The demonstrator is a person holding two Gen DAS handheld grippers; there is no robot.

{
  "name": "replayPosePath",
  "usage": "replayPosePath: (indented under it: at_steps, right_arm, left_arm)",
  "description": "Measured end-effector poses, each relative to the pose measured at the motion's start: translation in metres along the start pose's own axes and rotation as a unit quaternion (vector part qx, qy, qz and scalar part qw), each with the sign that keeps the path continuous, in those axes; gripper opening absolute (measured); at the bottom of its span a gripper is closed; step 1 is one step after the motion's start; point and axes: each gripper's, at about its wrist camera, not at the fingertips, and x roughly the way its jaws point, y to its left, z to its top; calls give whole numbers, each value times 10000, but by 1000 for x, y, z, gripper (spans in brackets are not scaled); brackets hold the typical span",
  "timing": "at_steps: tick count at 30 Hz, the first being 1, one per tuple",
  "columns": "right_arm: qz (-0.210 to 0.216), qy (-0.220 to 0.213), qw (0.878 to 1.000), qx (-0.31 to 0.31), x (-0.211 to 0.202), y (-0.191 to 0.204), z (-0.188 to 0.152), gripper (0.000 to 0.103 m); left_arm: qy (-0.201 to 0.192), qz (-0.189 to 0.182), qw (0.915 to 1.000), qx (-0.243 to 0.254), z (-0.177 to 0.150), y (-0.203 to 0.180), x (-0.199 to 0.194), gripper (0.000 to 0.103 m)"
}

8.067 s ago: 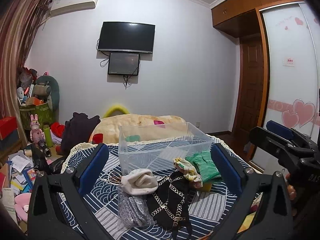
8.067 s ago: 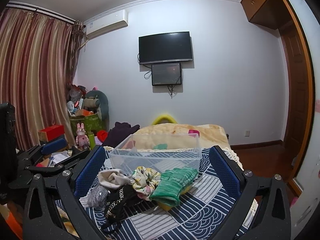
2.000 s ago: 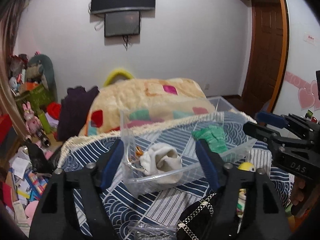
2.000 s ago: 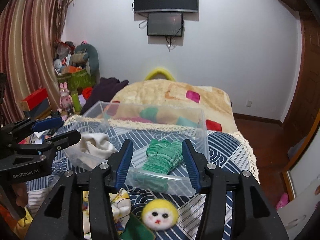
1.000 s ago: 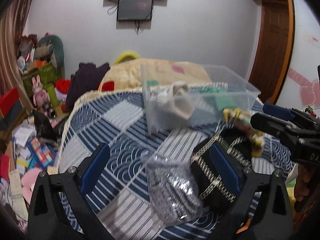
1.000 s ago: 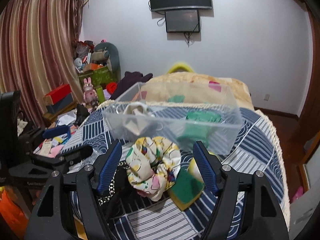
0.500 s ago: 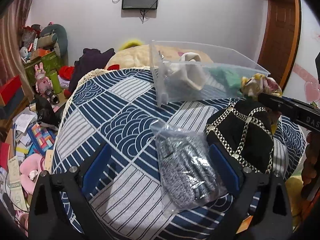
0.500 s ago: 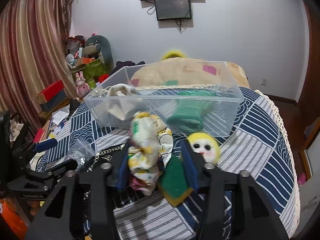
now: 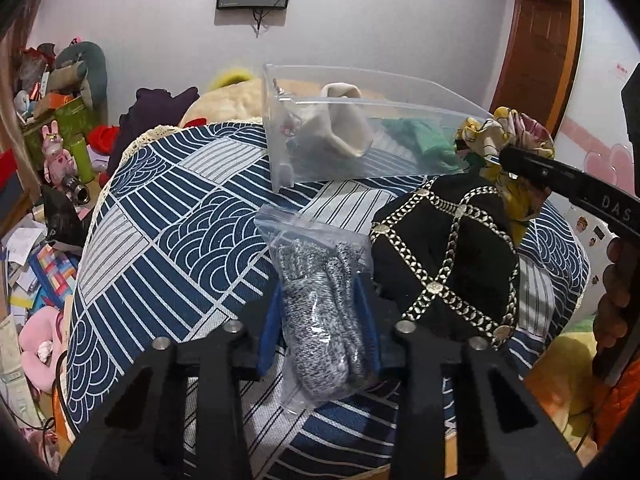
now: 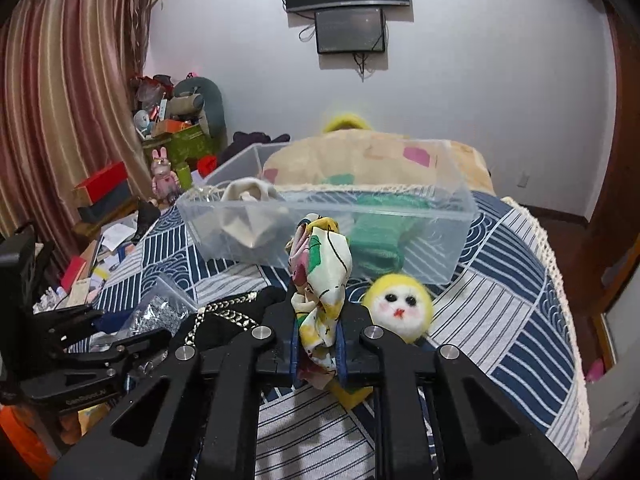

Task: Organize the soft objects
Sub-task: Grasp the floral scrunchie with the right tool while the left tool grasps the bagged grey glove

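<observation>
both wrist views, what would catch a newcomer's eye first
Likely the two full grippers: the right gripper is shut on a floral scrunchie held in front of the clear bin, and the left gripper is clamped on a bag of grey gloves on the blue patterned cloth. Next, the yellow doll face beside the scrunchie and the black chain-trimmed hat right of the bag.

Grey-speckled gloves (image 9: 320, 300), floral yellow scrunchie (image 10: 320, 280), black gold-chained bag (image 9: 452, 264), navy wave-patterned cloth (image 9: 168, 240)

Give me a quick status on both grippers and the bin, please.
Left gripper shut on bagged gloves. Right gripper shut on scrunchie. Bin holds cream cloth and green gloves. Path clear.
</observation>
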Motion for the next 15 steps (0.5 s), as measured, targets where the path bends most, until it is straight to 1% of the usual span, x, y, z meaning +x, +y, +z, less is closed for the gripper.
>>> replayPosePath:
  at_steps: [3,7,15]
  right_arm:
    - [-31,-96,9999,30,-6,-1,3,12]
    - [-74,-246,9997,23,-16,-2,7,12]
    - [-161,-489,9987,24,-29,-6,20,12]
  left_arm:
    - [-72,51,10000,-9,3,-2,-5,27]
    - [-261,66,9996,-23,12,-4,-15,26]
    - [-839,25,9965,18,47,-10,-42,26]
